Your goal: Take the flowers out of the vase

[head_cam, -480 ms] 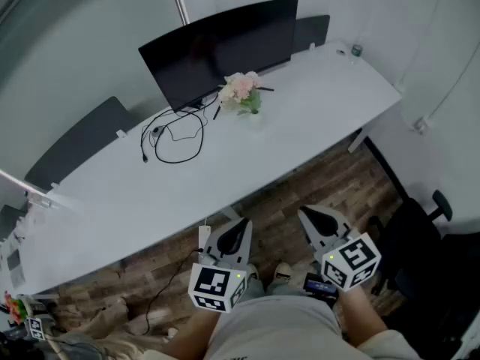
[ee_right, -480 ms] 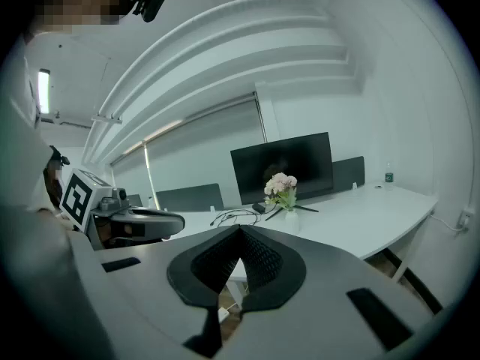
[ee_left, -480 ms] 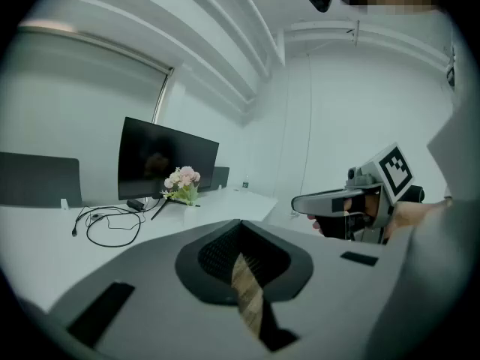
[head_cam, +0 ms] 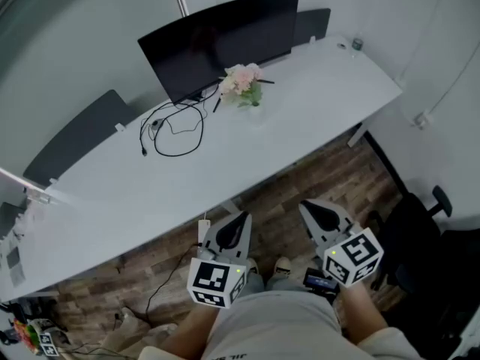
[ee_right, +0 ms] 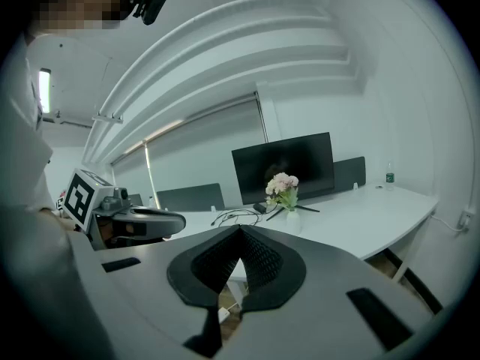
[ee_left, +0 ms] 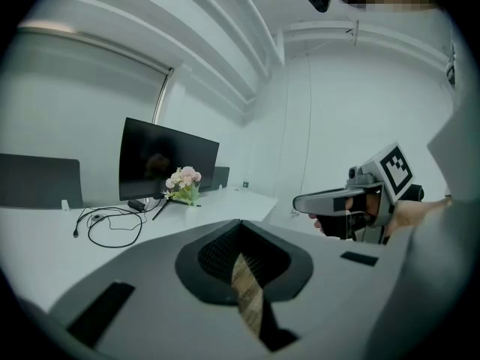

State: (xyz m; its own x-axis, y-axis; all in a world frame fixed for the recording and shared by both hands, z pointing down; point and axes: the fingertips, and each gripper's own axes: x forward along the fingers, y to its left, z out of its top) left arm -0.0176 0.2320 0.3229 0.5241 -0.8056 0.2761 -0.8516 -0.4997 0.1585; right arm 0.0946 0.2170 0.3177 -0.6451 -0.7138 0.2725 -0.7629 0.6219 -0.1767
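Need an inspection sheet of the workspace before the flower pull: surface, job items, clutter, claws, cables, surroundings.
Surface: long white desk.
Job's things: pink flowers standing in white vase, in front of the monitor.
Clutter: small bottle at far corner.
Grippers: left claw and right claw both shut, empty, over the wooden floor, short of the desk.
Cables: black cable looped on desk, left of flowers in head view.
Surroundings: dark chair at right, grey panel behind desk.
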